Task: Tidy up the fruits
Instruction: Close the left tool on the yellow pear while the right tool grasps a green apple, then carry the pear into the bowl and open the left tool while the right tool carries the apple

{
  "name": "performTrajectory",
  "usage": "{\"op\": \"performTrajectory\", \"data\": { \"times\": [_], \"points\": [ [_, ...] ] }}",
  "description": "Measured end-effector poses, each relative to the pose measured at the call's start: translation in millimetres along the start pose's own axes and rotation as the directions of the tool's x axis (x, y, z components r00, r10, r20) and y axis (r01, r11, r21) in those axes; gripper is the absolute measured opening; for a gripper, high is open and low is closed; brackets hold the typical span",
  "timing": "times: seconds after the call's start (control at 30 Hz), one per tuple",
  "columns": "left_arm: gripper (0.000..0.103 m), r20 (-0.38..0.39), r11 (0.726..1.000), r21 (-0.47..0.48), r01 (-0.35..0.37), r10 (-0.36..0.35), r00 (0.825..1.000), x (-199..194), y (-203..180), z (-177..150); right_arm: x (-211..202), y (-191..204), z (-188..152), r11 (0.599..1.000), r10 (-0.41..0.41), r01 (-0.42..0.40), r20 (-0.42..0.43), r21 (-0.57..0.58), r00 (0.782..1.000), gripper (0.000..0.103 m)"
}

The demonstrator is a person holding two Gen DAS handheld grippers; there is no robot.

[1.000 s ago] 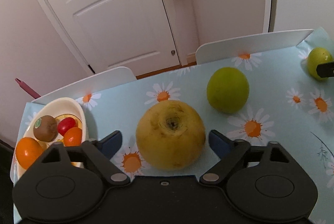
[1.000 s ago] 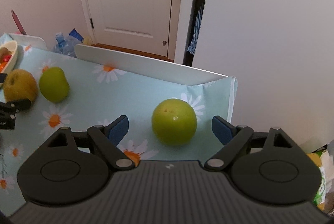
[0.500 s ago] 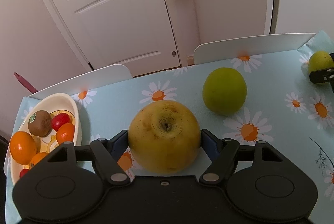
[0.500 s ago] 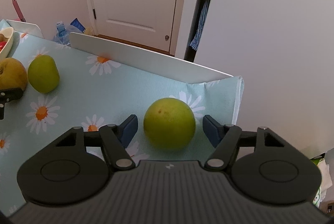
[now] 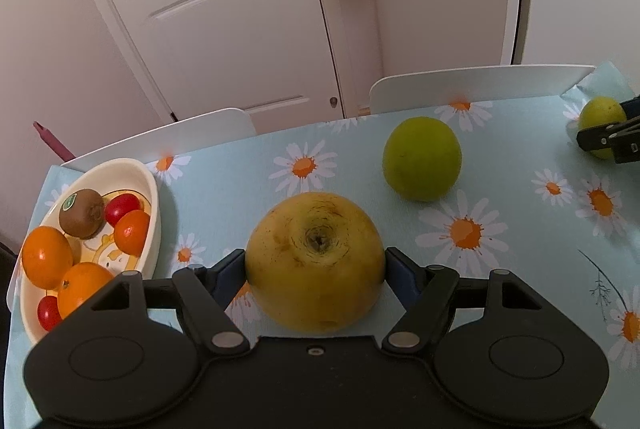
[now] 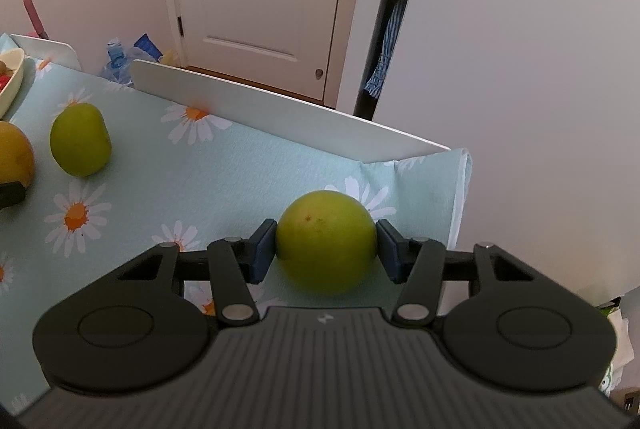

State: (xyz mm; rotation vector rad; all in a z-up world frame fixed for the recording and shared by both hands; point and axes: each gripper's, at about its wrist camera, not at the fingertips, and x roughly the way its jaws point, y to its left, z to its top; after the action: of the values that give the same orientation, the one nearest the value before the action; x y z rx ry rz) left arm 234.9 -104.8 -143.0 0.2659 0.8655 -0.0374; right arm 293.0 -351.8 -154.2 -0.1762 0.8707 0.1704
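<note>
- A second earlier both pairs of tongs stood wide around their fruit; the left tongs (image 5: 316,265) had since clamped onto the big yellow fruit (image 5: 315,261), pads pressing its sides, on the desk (image 5: 248,189).
- The right tongs (image 6: 326,247) were closing on the green fruit (image 6: 326,241) near the desk's far corner, pads at its flanks.
- Both fruits looked ready to lift.
- The white bowl (image 5: 154,189) at the left held a kiwi (image 5: 82,213), oranges and small red fruits.
- A second green fruit (image 5: 422,157) sat loose between them.
</note>
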Motion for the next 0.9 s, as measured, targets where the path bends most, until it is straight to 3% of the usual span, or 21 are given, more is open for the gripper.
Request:
{"op": "performTrajectory", "data": {
  "times": [0.47, 0.9],
  "points": [
    [0.078, 0.063, 0.998, -0.063, -0.016, 0.02, 0.998, -54, 16, -5, -59, 44, 13, 0.995, 0.098, -0.095, 0.094, -0.037, 0.991, 0.068],
    [0.077, 0.124, 0.991, -0.128, -0.046, 0.062, 0.99, -109, 72, -15, -111, 135, 41, 0.97, 0.236, -0.223, 0.151, -0.094, 0.96, 0.068]
  ]
}}
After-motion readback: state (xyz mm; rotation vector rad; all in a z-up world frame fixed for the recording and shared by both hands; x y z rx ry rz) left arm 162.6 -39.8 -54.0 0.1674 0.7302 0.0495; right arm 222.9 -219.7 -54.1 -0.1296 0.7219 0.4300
